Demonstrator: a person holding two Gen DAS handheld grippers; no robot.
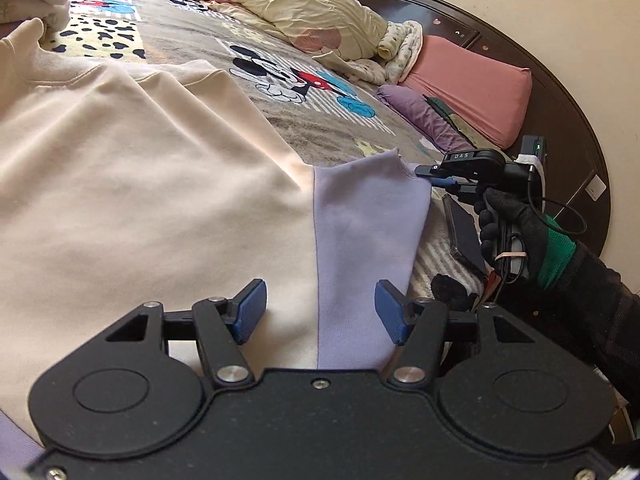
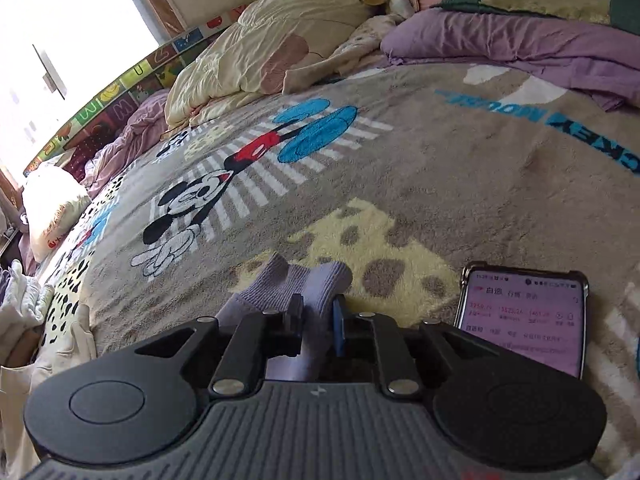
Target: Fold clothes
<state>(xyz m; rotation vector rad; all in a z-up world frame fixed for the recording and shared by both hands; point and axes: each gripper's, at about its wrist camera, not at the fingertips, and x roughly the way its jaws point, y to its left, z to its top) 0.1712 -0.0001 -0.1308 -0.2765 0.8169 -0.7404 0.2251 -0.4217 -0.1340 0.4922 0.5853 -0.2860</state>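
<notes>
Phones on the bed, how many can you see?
1. The phone lies screen-up and lit on the blanket, just right of the right gripper, which is shut on the lavender cuff. Others may be hidden.

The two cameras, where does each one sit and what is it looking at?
Left wrist: sits on the open left tongs, looking across the sweater toward pillows; a gloved hand holds the right tongs.
Right wrist: sits on the right tongs, pinching the purple cuff, facing the window; no body shows.
Both see: cartoon blanket, phone.
</notes>
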